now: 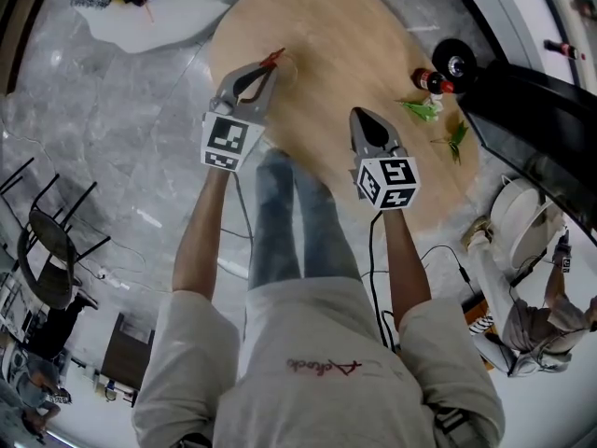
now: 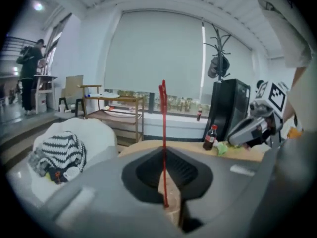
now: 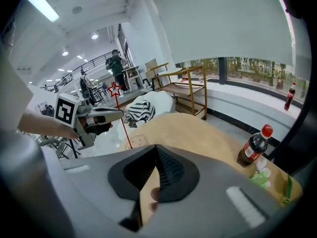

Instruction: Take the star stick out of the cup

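The star stick (image 2: 163,133) is a thin red rod with a star at its top (image 3: 115,88). My left gripper (image 1: 264,75) is shut on it and holds it upright over the left part of the round wooden table (image 1: 345,54). A clear cup (image 3: 140,142) stands on the table just under the stick's lower end. I cannot tell whether the stick's tip is still inside the cup. In the head view the cup (image 1: 287,69) is only faintly visible beside the red tip (image 1: 273,59). My right gripper (image 1: 364,118) hovers shut and empty over the table's near side.
A cola bottle (image 1: 431,82) and green leaves (image 1: 422,110) lie at the table's right side, next to a black cabinet (image 1: 532,110). A white cushion with striped cloth (image 1: 140,3) sits on the floor beyond the table. A person stands at far left (image 2: 28,66).
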### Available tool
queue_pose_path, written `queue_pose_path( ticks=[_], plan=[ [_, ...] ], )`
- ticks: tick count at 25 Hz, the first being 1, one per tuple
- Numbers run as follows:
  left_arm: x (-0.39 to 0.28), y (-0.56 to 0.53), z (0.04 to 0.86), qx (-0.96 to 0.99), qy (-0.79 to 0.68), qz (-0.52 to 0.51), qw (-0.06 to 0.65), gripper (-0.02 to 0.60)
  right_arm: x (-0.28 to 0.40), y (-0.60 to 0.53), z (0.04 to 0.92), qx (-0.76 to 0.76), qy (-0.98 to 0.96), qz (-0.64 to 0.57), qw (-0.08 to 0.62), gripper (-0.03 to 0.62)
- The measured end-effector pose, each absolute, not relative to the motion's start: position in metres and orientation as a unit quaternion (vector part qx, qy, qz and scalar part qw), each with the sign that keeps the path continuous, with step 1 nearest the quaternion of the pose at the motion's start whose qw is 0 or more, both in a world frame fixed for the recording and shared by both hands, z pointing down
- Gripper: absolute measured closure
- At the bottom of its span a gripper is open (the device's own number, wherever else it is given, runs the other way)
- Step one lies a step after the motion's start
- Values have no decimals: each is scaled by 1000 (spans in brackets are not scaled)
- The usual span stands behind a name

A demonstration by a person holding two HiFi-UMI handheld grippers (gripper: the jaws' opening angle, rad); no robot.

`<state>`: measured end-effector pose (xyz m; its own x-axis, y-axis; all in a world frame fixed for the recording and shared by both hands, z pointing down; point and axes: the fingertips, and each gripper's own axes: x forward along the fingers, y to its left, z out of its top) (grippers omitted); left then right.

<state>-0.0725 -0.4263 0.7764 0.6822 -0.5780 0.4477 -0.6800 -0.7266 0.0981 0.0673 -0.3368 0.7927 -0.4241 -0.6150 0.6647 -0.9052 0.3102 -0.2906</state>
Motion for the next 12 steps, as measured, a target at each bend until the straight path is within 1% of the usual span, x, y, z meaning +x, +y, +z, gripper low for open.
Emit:
queue_pose_path(
  ticks=[3, 6, 12],
  plan=[
    [-84, -417, 773, 902, -357, 191, 151, 577, 68, -339, 783, 491, -781, 317, 221, 591],
    [-89, -409, 759, 901, -360, 186, 156, 577, 68, -341, 769, 494, -783, 310, 217, 591],
    [-88, -413, 699, 907, -364, 158, 138, 577, 62, -343, 726, 501, -790, 294, 198, 591]
  ],
)
